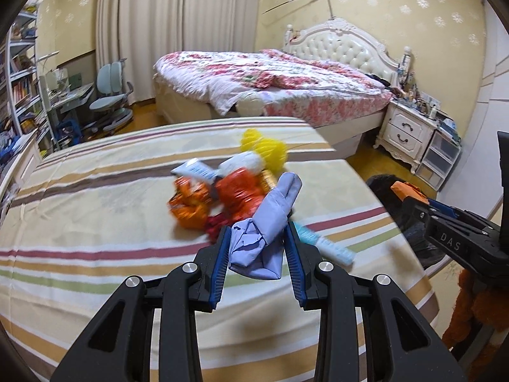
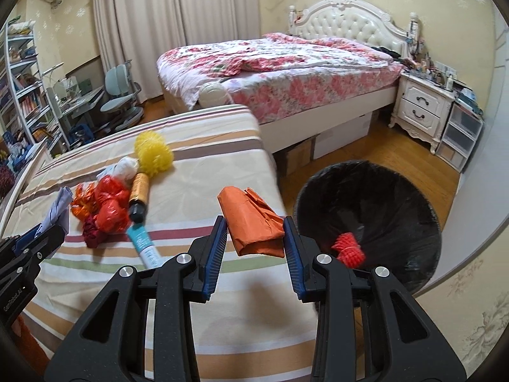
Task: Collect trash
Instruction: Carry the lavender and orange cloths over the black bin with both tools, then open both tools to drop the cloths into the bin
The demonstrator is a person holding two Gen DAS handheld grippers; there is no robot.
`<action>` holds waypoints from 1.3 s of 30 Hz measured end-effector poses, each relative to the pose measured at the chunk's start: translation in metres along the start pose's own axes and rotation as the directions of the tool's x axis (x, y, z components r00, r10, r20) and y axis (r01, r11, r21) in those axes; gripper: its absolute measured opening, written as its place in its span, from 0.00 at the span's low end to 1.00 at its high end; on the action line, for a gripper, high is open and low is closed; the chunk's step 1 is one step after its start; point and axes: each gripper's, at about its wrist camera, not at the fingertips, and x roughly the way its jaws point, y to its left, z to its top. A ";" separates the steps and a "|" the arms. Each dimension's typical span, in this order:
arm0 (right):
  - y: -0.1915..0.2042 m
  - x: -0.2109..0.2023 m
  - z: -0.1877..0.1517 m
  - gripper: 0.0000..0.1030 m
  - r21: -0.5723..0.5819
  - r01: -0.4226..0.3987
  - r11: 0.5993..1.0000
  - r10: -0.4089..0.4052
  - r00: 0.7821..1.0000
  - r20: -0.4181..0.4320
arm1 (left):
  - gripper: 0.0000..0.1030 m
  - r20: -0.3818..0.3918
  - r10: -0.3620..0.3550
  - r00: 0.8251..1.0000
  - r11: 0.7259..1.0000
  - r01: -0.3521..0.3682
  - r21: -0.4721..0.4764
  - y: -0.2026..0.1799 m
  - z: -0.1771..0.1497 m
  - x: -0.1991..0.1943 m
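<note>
Trash: lilac paper wad (image 1: 265,238) clamped in left hand-held gripper (image 1: 257,238); orange paper wad (image 2: 254,222) clamped in right hand-held gripper (image 2: 255,226), black bin (image 2: 369,216) just right.

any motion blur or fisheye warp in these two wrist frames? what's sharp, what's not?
Left wrist: the trash pile on the striped bed is smeared by motion blur, while the left tool and its lilac paper wad stay sharp. Right wrist: mostly crisp, with the orange paper wad and black bin clear. Both views: strong fisheye bending and dark corner vignette.
</note>
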 end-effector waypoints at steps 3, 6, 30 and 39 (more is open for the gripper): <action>-0.018 0.001 0.004 0.34 0.027 0.031 0.999 -0.032 0.999 0.008 | 0.34 0.008 -0.037 0.999 0.999 0.037 0.029 -0.024 0.010 0.009; -0.037 0.003 0.006 0.34 0.052 0.074 0.996 -0.075 0.997 0.016 | 0.34 0.005 -0.071 0.997 0.995 0.070 0.067 -0.050 0.017 0.021; -0.164 0.060 0.008 0.34 0.246 0.241 0.939 -0.237 0.970 -0.049 | 0.34 -0.114 -0.155 0.981 0.960 0.177 0.215 -0.192 0.050 0.137; -0.175 0.076 0.008 0.34 0.271 0.264 0.926 -0.254 0.964 -0.072 | 0.34 -0.125 -0.140 0.982 0.957 0.167 0.239 -0.207 0.047 0.151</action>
